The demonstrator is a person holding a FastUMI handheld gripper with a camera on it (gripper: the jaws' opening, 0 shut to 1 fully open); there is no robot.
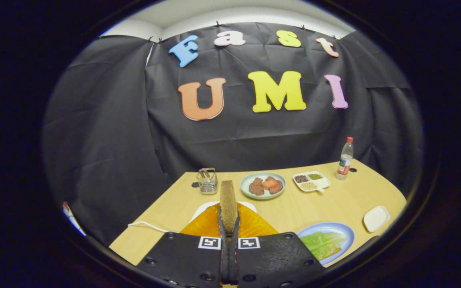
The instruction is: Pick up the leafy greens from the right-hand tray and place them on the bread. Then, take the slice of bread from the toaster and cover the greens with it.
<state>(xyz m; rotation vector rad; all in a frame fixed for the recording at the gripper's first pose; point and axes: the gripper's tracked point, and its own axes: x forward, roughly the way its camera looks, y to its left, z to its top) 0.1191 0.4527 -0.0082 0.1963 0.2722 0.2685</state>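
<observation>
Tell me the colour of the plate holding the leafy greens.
Blue, in the gripper view: the plate under the leafy greens.

A pretend kitchen inside a booth: black cloth walls [106, 132] hang around a wooden table [294, 208] set with plates of food [263, 185] and a water bottle [345, 159].

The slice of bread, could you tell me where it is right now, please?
In the gripper view the slice of bread stands edge-on, clamped between the fingers of the gripper, above the orange toaster, with the blue plate of greens to its right.
</observation>
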